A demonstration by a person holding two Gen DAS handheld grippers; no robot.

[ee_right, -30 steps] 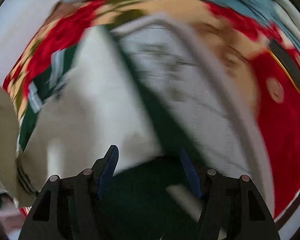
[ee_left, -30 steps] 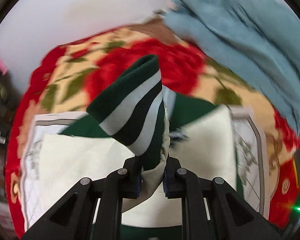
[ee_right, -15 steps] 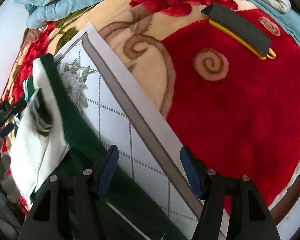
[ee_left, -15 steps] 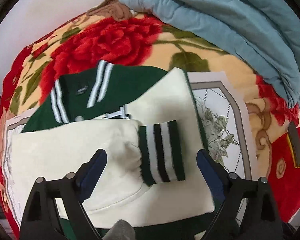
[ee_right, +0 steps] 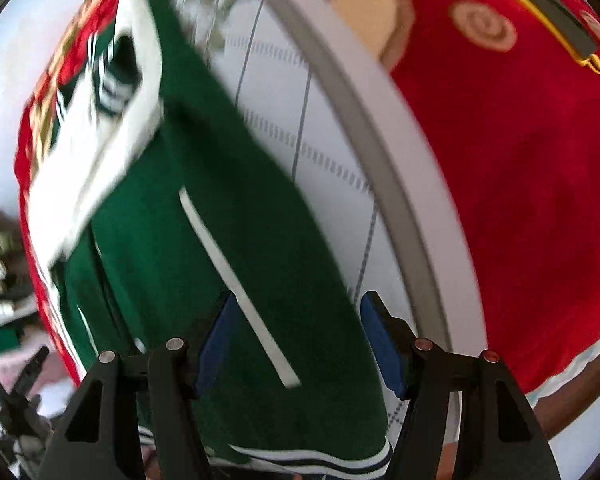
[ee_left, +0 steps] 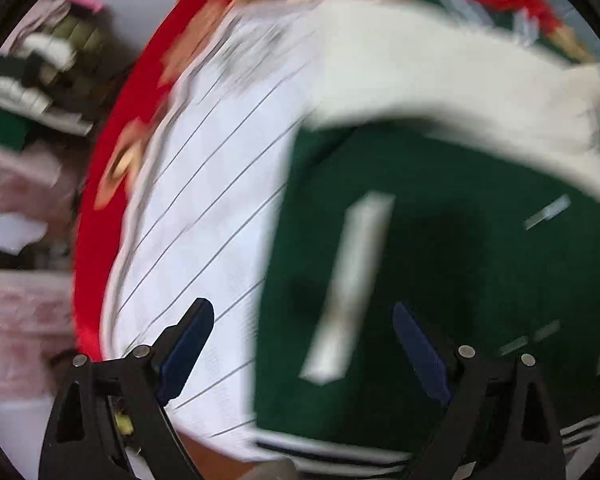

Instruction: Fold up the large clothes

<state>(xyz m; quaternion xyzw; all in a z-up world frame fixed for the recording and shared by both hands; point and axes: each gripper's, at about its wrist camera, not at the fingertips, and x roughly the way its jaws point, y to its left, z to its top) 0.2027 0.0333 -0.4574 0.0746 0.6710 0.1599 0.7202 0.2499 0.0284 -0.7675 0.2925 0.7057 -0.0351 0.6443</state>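
Note:
A green varsity jacket (ee_left: pixel 452 280) with cream sleeves (ee_left: pixel 440 76) and a striped hem lies flat on a white quilted mat (ee_left: pixel 204 208). My left gripper (ee_left: pixel 304 320) is open and empty, low over the jacket's lower left edge. In the right wrist view the jacket (ee_right: pixel 204 208) has a cream sleeve (ee_right: pixel 100 152) folded across its top. My right gripper (ee_right: pixel 296 320) is open and empty above the jacket's lower right part, near the hem (ee_right: pixel 320 460).
The mat (ee_right: pixel 300 112) lies on a red floral blanket (ee_right: pixel 520 168). A dark case with a yellow edge (ee_right: pixel 548 20) sits on the blanket at the far right. Cluttered shelves (ee_left: pixel 32 80) stand beyond the bed's left side.
My left gripper let go of the striped cuff, opened, and swung down to the jacket's lower left edge. My right gripper moved down toward the jacket's hem. The sleeve now lies folded across the chest.

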